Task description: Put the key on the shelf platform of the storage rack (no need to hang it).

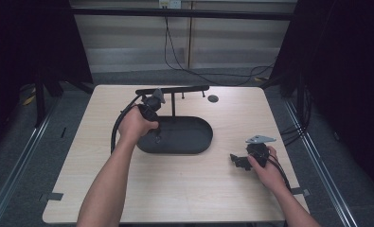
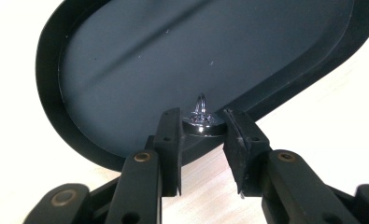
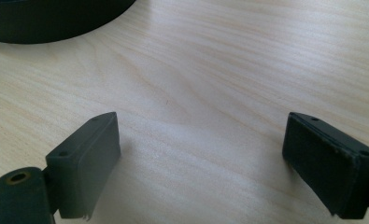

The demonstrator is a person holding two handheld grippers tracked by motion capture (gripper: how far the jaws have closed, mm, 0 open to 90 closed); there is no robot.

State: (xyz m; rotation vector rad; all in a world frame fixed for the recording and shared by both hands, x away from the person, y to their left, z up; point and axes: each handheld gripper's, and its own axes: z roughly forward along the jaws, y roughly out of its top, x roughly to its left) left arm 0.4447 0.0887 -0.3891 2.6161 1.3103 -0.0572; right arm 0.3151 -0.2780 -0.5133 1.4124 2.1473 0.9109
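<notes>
The left claw [image 2: 202,140] is closed on a small shiny metal piece [image 2: 201,122] with a wire loop standing up from it; the two black pads press it from either side, so the piece sits right at the tips, midway between them. The piece lies at the near rim of a dark oval tray [image 2: 126,70], whose floor spreads out ahead of the tips and beyond them. In the high view the left claw [image 1: 155,135] points down into the tray [image 1: 194,137], under a black T-shaped stand [image 1: 173,92] that rises behind it.

The right claw [image 3: 201,154] is wide open with only bare desk [image 3: 219,70] between its pads. It rests on the desk [image 1: 199,189], well apart from the tray, which lies ahead and to its left. In the high view the right claw [image 1: 236,161] is held low.
</notes>
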